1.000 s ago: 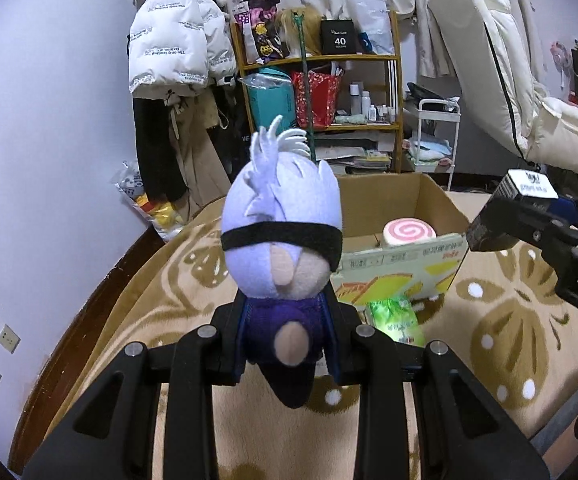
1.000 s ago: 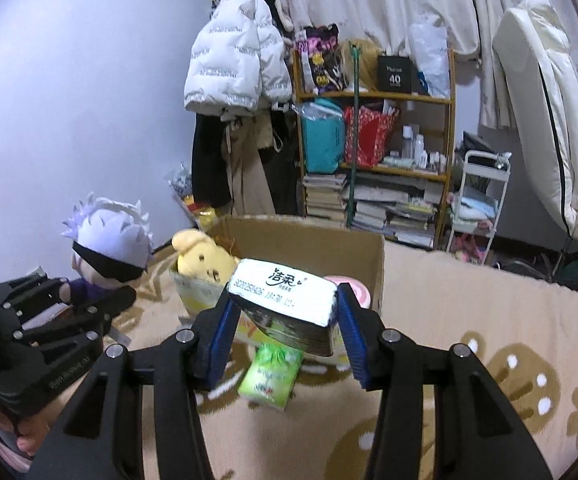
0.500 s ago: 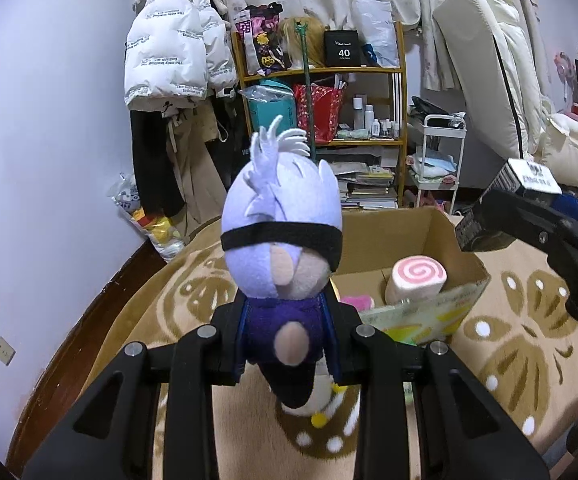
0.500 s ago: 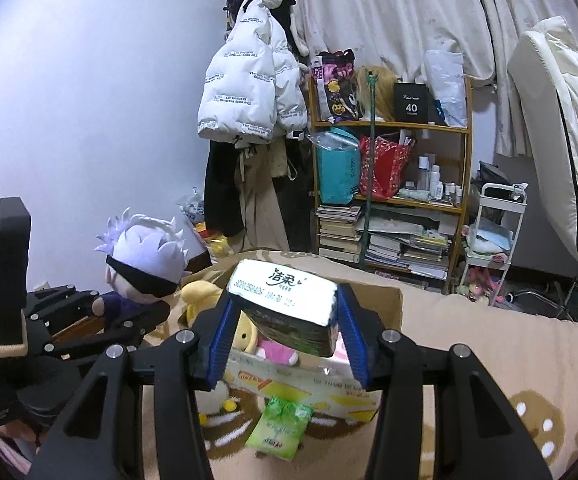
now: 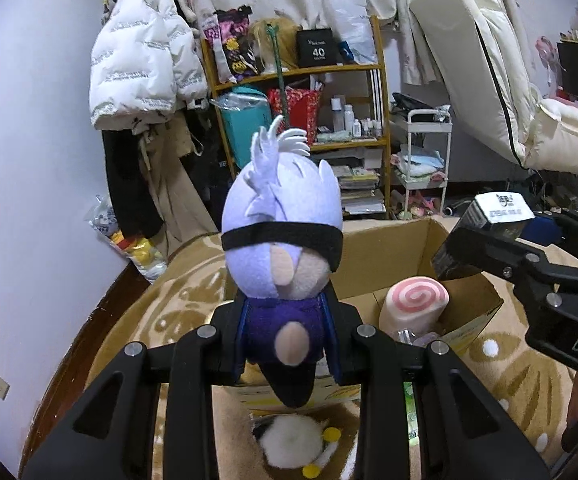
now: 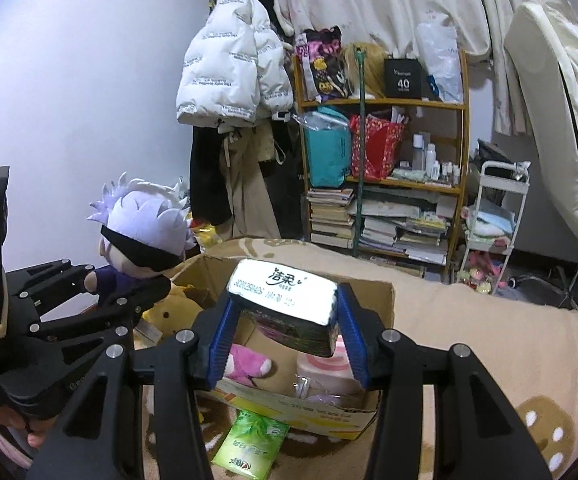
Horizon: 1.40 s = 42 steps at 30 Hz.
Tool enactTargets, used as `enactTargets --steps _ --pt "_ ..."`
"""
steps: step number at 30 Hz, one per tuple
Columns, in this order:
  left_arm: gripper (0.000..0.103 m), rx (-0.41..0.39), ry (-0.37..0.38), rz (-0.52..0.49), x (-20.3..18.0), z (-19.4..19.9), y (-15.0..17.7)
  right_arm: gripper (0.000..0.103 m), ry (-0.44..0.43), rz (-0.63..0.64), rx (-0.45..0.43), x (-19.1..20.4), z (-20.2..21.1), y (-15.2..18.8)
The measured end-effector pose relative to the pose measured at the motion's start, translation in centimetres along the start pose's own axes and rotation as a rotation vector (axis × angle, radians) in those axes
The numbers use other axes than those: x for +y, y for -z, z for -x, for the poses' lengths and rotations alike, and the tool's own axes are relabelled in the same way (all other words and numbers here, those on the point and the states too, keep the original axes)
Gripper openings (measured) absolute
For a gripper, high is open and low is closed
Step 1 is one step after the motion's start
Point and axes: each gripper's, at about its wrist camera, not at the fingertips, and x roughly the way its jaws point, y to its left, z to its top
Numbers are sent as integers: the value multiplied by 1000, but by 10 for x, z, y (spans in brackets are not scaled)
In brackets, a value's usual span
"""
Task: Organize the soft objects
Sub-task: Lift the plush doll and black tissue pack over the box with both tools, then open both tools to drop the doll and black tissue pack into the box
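Note:
My left gripper (image 5: 289,344) is shut on a plush doll (image 5: 283,240) with pale lilac hair, a black blindfold and a dark purple body, held upright above the near edge of an open cardboard box (image 5: 393,240). My right gripper (image 6: 285,328) is shut on a tissue pack (image 6: 285,300) with a silver-white top, hovering over the same cardboard box (image 6: 385,296). Inside the box lie a pink swirl roll plush (image 5: 417,304), a pink plush (image 6: 245,364) and a yellow plush (image 6: 173,312). The right gripper with its pack (image 5: 489,220) shows at the right of the left wrist view.
The box sits on a beige patterned carpet (image 6: 489,344). A green tissue pack (image 6: 249,444) and a white fluffy toy (image 5: 293,440) lie on the carpet in front of the box. A cluttered wooden shelf (image 6: 389,160), hanging coats (image 6: 229,80) and a white trolley (image 6: 497,208) stand behind.
Both grippers have moved toward the box with their loads; the box interior now lies below them. The green pack has slipped under the left gripper's fingers.

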Motion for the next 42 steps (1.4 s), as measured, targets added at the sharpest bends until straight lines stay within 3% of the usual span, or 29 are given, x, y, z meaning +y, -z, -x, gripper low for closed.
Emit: enactTargets --steps 16,21,23,24,25,26,33,35,42 --pt "31 61 57 2 -10 -35 13 52 -49 -119 98 -30 -34 24" --pt "32 126 65 23 -9 -48 14 52 -61 -153 108 -35 -34 29" --pt "36 135 64 24 -8 -50 16 53 -67 -160 119 -35 -35 31" --pt "42 133 64 24 -8 -50 16 53 -68 -159 123 -34 -35 31" --pt "55 127 60 25 -9 -48 16 53 -67 -158 126 -34 -36 32" --pt "59 108 55 26 -9 -45 16 53 -63 -155 128 -34 -36 32" --pt "62 93 19 17 -6 -35 16 54 -78 -173 141 -35 -38 34" --pt "63 95 11 24 -2 -33 16 63 -84 -182 136 -36 -36 33" --pt "74 103 -6 49 9 -23 20 76 -73 -185 102 -36 -23 27"
